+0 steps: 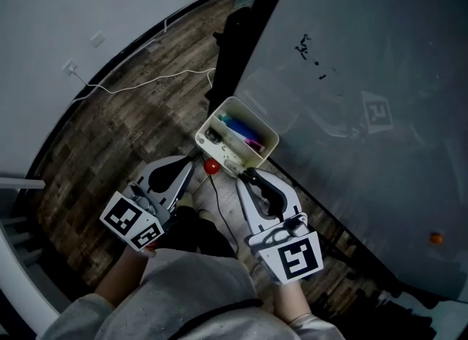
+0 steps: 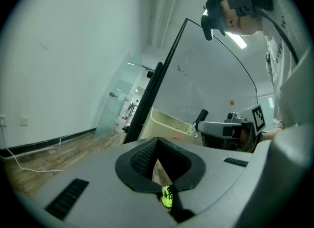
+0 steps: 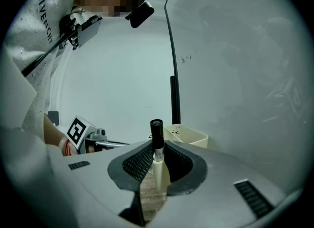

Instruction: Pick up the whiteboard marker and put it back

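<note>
Your right gripper (image 1: 246,178) is clamped on the marker (image 3: 157,135), just short of the bin (image 1: 257,117). Left gripper (image 1: 191,164) is closed with nothing in it. The cap sticks past the tips, so it could clip the rim, twist loose and drop.

2 shells, left gripper (image 2: 158,158) and right gripper (image 3: 157,161): matt grey moulded plastic. Pads (image 3: 137,165): black, cross-hatched, probably rubber. Whiteboard marker (image 3: 156,139): glossy black plastic cap, smooth white barrel. Tray (image 1: 268,151): cream plastic, semi-gloss, smudged inside. Whiteboard (image 1: 351,53): smooth, faint sheen. Floor (image 1: 146,119): matt wood-grain planks. Sleeve (image 1: 190,287): grey knit cloth, soft.
</note>
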The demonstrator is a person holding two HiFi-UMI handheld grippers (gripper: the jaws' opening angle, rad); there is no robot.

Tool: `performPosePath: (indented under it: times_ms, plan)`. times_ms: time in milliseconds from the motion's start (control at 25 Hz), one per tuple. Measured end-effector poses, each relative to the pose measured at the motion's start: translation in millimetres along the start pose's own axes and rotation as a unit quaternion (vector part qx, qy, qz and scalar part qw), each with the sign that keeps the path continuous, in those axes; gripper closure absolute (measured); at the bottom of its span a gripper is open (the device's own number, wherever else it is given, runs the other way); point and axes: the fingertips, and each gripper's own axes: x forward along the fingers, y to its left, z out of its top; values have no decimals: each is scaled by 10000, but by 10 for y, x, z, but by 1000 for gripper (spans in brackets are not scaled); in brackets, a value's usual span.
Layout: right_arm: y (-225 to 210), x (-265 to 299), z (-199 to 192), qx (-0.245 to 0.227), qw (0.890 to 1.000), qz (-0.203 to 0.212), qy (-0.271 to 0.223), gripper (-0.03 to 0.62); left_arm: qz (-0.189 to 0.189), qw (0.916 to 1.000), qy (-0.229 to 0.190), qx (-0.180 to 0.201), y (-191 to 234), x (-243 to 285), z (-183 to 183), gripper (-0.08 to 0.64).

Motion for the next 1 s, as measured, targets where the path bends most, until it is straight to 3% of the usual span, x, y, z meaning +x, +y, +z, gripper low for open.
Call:
performPosePath:
  times_ms: [1000]
  plan:
    - [41,-190,-91,60,9999,98,63,512,37,10000,-38,-13,-188,-58,-38,549]
